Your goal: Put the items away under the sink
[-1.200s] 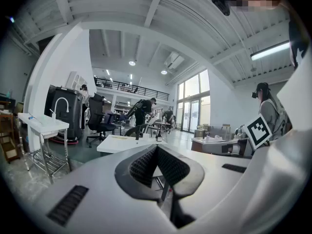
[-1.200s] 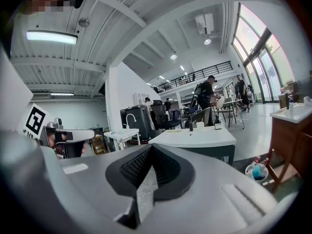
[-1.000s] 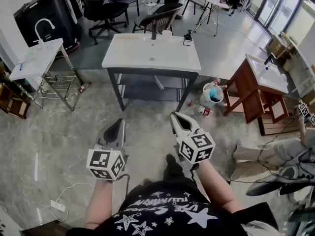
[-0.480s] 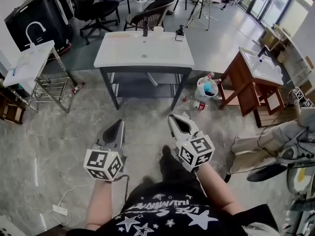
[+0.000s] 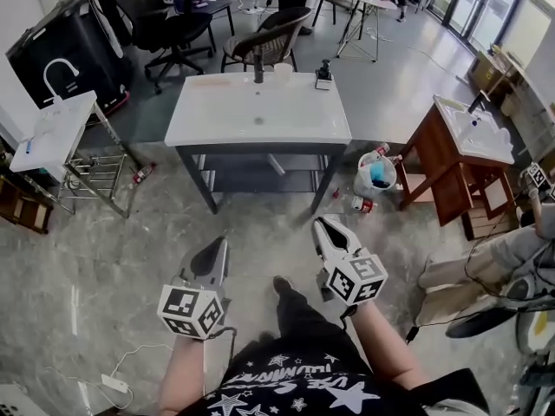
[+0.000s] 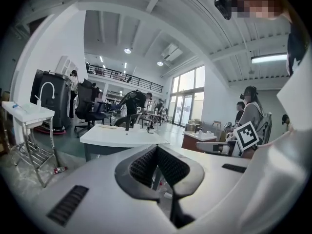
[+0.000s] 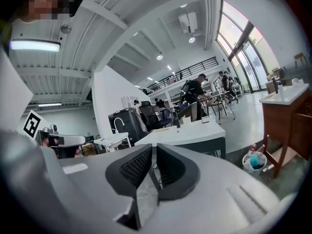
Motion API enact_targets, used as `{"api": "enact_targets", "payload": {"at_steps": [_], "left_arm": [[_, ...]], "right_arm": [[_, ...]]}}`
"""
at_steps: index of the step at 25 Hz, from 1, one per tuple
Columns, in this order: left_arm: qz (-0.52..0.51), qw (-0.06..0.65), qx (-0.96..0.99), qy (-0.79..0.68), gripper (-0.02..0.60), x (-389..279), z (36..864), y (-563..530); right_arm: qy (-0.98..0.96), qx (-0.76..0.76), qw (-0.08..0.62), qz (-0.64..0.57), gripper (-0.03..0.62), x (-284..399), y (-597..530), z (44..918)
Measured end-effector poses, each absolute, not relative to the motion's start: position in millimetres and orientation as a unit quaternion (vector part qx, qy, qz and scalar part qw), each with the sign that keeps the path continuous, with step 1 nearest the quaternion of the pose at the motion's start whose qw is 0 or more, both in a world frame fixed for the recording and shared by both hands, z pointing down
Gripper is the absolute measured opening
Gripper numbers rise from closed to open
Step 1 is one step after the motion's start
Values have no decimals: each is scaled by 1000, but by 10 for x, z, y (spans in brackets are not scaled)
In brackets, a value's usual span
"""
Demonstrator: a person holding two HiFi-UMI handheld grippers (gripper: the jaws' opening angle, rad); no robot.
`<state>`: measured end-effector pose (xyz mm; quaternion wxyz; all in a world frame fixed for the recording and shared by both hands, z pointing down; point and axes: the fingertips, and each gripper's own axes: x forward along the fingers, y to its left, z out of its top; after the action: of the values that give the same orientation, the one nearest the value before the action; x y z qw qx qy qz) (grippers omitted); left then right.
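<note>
Head view: the person stands on the grey floor (image 5: 104,258), well apart from the white sink (image 5: 217,111), which lies far ahead with its dark faucet (image 5: 258,63) on the far edge. The shelf (image 5: 260,159) under the sink looks bare. The items sit on the floor just right of the sink: a white bucket (image 5: 375,173) with something blue inside, and a bottle (image 5: 362,204) lying near it (another small bottle (image 5: 141,175) lies off to the left, by a wire rack). A wooden vanity (image 5: 460,167) stands further right. The left gripper (image 5: 218,248) and right gripper (image 5: 323,228) are held side by side near the person, both aimed toward the sink.

Left gripper view: the ribbed pads (image 6: 141,165) meet at their tips, closed on nothing. The sink shows beyond them, with people and chairs far behind.

Right gripper view: these pads (image 7: 134,167) are also pressed together, empty (only floor shows behind them). The sink is ahead, and the bucket stands at the right by the wooden vanity.
</note>
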<state>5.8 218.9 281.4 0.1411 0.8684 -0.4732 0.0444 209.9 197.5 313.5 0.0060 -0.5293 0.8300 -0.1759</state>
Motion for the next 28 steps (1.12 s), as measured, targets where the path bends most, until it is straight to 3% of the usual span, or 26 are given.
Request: {"api": "enact_targets", "payload": {"at_steps": [18, 28], "left_arm": [[39, 177, 822, -540, 9, 254, 2860, 462], [41, 211, 793, -570, 9, -147, 3042, 77]], "right_arm": [[852, -478, -17, -213, 5, 2422, -66, 3339], [877, -420, -53, -227, 5, 1951, -507, 3580]]}}
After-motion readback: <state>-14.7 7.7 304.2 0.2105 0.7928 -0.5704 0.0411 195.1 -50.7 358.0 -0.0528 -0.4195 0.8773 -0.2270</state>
